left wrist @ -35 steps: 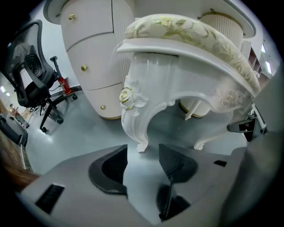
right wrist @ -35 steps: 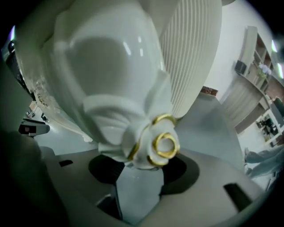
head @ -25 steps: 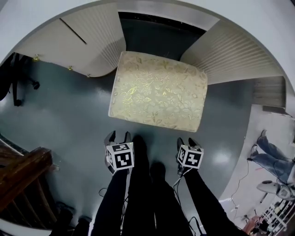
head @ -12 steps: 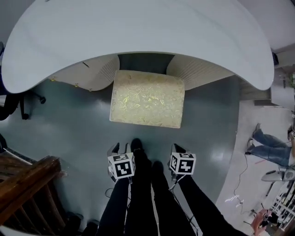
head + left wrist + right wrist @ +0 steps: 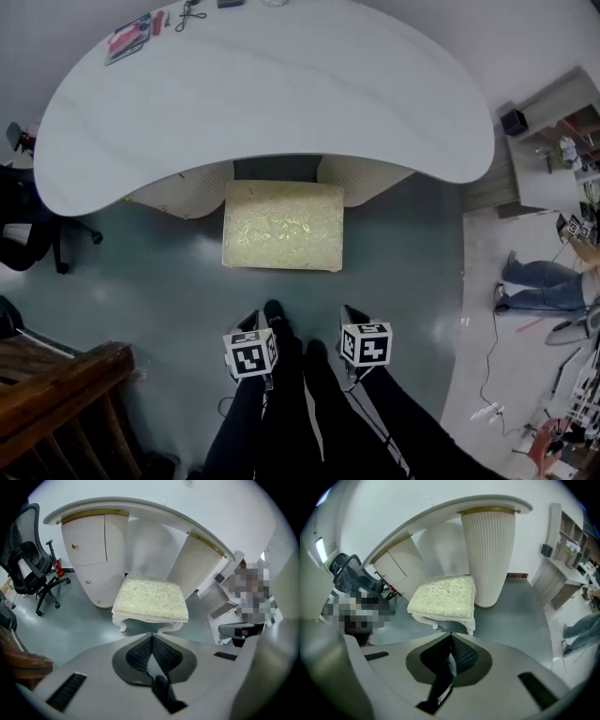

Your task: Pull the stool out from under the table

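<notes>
The left gripper [image 5: 151, 636] and the right gripper [image 5: 450, 635] are being held with jaws pressed together and nothing between them, the jaws having just been closing on air. The stool [image 5: 283, 225] is being seen ahead of and below both grippers, apart from them, on the floor [image 5: 169, 272], with only its far edge at the rim of the bench [image 5: 272, 103], between the two pedestals [image 5: 361, 178]. The pull is being judged as nearly or fully done. If more clearance is being sought, the near rim should be taken by both grippers evenly and the seat drawn straight toward them, so that no leg is being dragged against a pedestal.
</notes>
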`<state>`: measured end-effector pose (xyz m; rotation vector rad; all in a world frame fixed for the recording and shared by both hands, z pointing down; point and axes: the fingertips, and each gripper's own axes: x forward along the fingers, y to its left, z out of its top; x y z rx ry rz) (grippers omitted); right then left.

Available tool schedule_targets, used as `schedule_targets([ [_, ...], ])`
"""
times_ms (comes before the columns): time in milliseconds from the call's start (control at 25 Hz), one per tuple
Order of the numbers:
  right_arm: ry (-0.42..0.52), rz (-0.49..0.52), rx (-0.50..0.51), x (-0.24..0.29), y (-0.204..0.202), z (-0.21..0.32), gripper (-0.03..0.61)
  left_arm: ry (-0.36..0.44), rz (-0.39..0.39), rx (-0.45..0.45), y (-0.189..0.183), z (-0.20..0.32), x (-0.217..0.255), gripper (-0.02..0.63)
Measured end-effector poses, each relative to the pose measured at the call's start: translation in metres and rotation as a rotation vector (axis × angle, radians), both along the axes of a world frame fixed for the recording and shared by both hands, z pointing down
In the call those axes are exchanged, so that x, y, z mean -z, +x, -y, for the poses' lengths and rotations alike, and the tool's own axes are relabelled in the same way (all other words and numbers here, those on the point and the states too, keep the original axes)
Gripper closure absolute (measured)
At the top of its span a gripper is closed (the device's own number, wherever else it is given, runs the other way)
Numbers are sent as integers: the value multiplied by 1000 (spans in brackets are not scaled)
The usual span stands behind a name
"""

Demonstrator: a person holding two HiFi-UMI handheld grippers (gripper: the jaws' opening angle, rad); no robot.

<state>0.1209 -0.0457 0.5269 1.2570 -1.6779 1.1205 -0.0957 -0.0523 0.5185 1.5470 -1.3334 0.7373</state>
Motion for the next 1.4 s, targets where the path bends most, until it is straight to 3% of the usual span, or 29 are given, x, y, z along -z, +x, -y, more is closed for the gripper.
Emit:
schedule_targets([
  [520,141,54,93,100,-11,2,575,96,-58,-39,36,0,95,606],
  [1400,273,127,203,188,-4,-45,575,197,-44,-19,61,-61,185,606],
])
